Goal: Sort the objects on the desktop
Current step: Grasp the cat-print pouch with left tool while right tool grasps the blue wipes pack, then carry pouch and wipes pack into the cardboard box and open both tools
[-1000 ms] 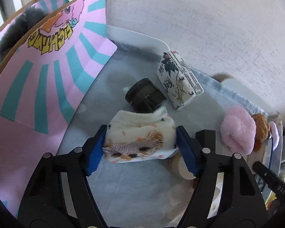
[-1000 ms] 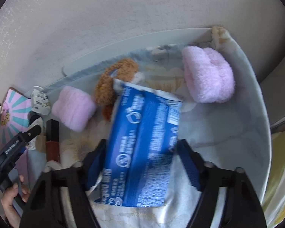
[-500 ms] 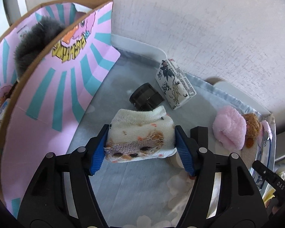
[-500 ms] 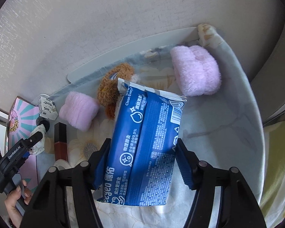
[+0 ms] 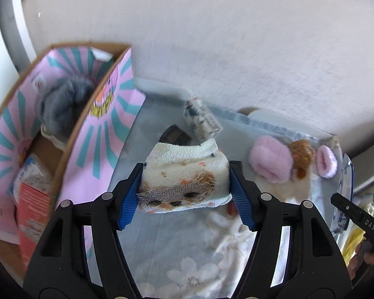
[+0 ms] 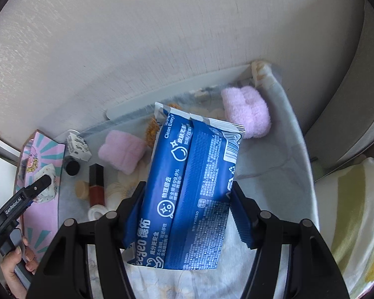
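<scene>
My left gripper [image 5: 185, 194] is shut on a rolled cream sock with orange and brown marks [image 5: 184, 177], lifted above the floral cloth [image 5: 167, 244]. The pink and teal cardboard box [image 5: 92, 129] stands to its left, open at the top, with a grey fluffy item [image 5: 62, 104] inside. My right gripper [image 6: 187, 211] is shut on a blue wet-wipes pack [image 6: 187, 186], held upright over the cloth [image 6: 274, 169]. From the right wrist view the left gripper [image 6: 41, 183] shows at far left with the sock [image 6: 47, 186] in it, a hand below.
On the cloth lie pink fluffy pieces [image 5: 271, 159] [image 6: 246, 112] [image 6: 122, 150], a brown fuzzy toy [image 5: 301, 152], a printed white carton [image 5: 203, 120], a black cap [image 6: 72, 165], a red lipstick [image 6: 96, 184], a beige disc [image 6: 81, 188] and a tape roll [image 6: 96, 211]. A wall runs behind.
Both grippers have risen with their loads. The left one has drawn back and up so the box's open top and contents show; the wipes pack now hangs higher over the cloth.
</scene>
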`<action>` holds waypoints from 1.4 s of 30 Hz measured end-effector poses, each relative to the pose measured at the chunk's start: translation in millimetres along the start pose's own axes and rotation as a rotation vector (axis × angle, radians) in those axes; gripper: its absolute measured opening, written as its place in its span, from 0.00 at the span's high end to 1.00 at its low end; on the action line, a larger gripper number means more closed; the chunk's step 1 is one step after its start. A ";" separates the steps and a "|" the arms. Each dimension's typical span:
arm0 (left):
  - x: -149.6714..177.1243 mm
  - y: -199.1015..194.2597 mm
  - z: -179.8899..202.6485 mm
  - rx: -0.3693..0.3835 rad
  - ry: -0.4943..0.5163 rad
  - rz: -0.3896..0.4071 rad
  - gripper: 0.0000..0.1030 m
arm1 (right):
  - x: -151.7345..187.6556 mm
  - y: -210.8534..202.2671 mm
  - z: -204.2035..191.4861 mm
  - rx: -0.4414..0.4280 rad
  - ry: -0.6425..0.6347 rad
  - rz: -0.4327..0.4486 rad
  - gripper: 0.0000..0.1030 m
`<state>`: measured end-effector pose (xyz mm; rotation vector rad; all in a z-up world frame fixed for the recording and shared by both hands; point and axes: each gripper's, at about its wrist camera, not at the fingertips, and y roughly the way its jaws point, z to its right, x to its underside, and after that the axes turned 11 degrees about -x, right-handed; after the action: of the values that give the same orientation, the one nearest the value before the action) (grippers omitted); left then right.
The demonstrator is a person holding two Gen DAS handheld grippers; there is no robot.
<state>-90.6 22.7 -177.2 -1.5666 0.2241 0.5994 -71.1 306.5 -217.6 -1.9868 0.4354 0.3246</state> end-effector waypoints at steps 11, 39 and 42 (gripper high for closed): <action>-42.5 -61.4 -13.4 0.095 0.077 0.096 0.38 | -25.3 -3.2 -78.7 -0.011 -0.085 0.065 0.42; -63.1 -110.8 -145.4 0.037 -0.045 0.125 0.38 | -55.2 57.4 -293.0 -0.207 -0.564 -0.089 0.43; -58.8 -111.3 -170.1 0.009 -0.081 0.115 0.38 | -55.7 74.8 -323.2 -0.219 -0.637 -0.127 0.43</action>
<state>-45.3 -143.8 -54.7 -1.5250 0.2570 0.7494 -142.0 -5.8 -114.8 -1.9763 -0.1375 0.9171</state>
